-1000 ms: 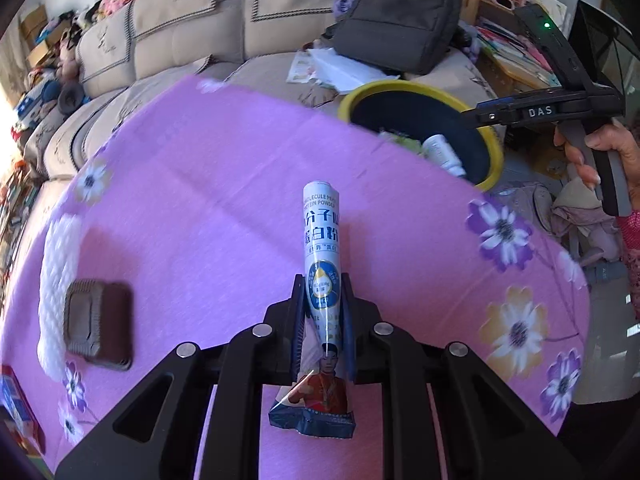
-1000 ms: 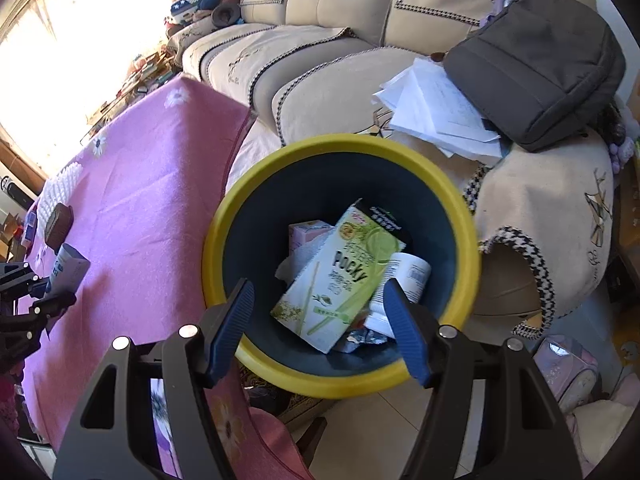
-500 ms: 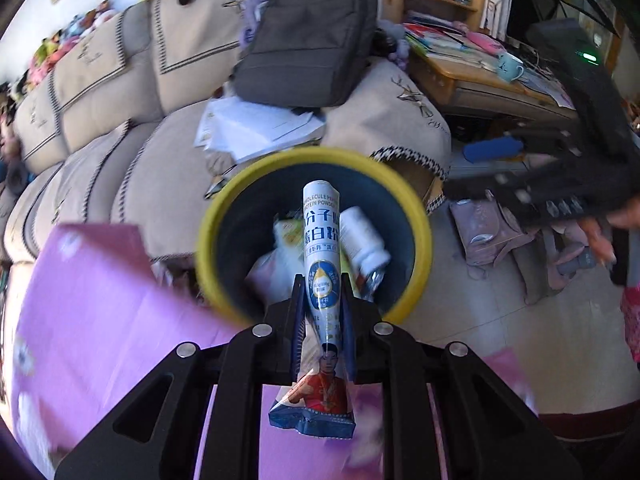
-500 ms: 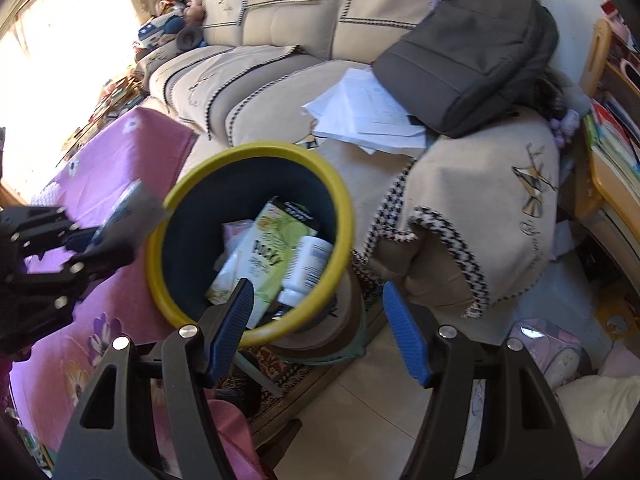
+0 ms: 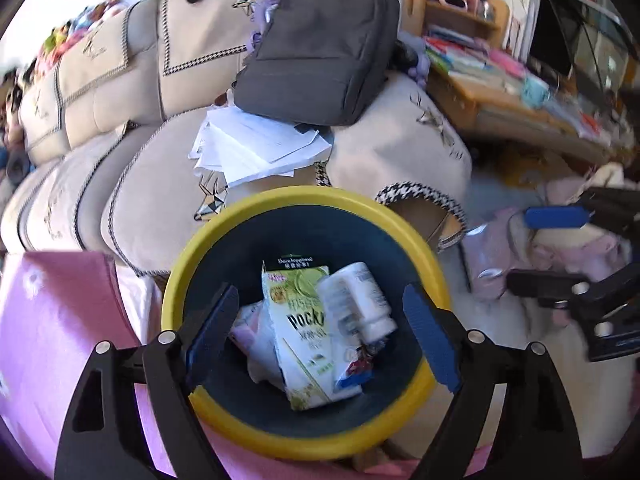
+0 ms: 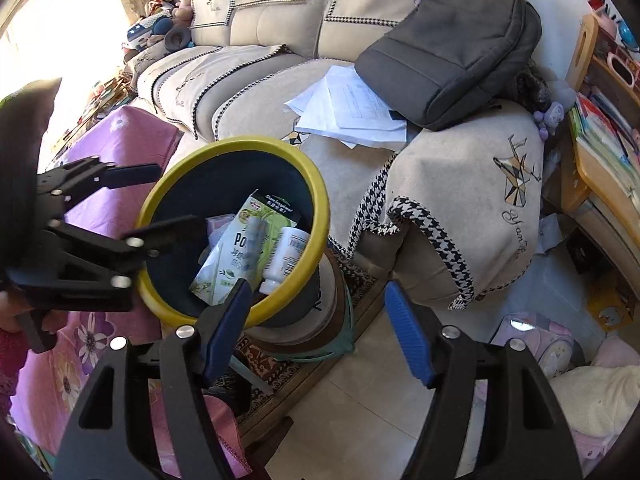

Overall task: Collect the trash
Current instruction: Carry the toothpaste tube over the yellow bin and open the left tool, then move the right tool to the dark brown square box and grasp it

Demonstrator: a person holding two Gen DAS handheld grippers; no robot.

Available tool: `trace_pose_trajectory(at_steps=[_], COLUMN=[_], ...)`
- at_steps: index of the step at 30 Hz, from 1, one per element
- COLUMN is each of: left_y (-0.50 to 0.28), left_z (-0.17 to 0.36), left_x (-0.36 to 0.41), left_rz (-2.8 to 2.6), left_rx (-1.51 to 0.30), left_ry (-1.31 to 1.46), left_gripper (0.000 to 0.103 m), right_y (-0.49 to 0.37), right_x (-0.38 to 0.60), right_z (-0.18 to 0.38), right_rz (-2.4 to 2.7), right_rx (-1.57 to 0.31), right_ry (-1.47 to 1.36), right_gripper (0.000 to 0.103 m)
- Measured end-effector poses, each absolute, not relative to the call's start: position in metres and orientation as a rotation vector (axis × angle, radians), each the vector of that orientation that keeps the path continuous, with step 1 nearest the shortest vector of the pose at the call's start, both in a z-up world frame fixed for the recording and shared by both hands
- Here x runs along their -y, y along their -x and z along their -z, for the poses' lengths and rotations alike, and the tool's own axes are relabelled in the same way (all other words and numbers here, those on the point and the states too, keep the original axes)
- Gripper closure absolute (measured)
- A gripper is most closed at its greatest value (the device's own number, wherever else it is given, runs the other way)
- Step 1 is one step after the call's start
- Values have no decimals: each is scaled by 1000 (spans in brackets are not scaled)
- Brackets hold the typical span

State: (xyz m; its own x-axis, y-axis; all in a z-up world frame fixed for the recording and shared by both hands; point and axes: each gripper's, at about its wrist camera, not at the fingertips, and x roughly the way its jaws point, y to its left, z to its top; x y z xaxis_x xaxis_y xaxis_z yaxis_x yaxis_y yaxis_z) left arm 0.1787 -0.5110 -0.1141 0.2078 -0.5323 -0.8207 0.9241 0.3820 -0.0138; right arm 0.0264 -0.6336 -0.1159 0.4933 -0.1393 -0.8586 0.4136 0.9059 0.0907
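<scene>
A dark bin with a yellow rim [image 5: 304,196] [image 6: 322,204] holds a green Pocky box [image 5: 304,332] [image 6: 224,264], a white bottle [image 5: 356,300] [image 6: 290,256] and some wrappers. My left gripper [image 5: 320,324] [image 6: 156,200] hangs over the bin; its jaws are opening and nothing is pressed between the pads. The white tube [image 6: 256,240] it held is a blur dropping into the bin, and its blue crimped end [image 5: 354,370] lies by the bottle. My right gripper [image 6: 318,300] [image 5: 536,252] stands open and empty to the right of the bin, above the floor.
The bin stands on a stack of stools [image 6: 320,320] between a purple flowered tablecloth [image 5: 48,320] [image 6: 120,140] and a beige sofa [image 6: 460,184]. On the sofa lie a grey backpack [image 5: 320,52] and loose papers [image 5: 256,148]. A cluttered wooden desk [image 5: 500,96] stands at the right.
The left gripper carried the tube from over the table to above the bin, then opened; the tube dropped in. The right gripper drifted right, away from the bin, still open.
</scene>
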Motion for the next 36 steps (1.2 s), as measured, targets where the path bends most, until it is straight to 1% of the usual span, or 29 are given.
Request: trace_pose_trajectory(at_steps=[3,6,9,11,13,18,26,30,36], left_y=[-172,-159,-146,-139,-133,-123,-108,-107,-110], left_z=[88,59,37,28,22,18,22,24,31], left_x=[481,440,392,357,323,226,96,50,18], left_rz=[1083,1043,977,922,880,748,479,412,380], left_rx=[-819,-765,-713,-696,-691,-705,-681,-690,-692], left_ry=[-488,-415,-365,-335,-298,-194,-162,-111,-81], left_gripper=[19,12,11,7,6,5,5,5,5], right_y=[-26,-29,-34,-40,-48,-83,-154,-197,-245], right_x=[623,613,599,586,571,514,389,325,259], right_z=[108,101,94,91,91,92,101,109,116], right_rz=[329,310,286,255,220,93,-223,-384,-465], right_rx=[-987,-973,-965,-965,-970,-983,-1001,-1001,-963], right_ry=[-275,-249,-220,-199,-175,-94,44,84,147], right_gripper=[37,37,36,36,35,33,31,30,26])
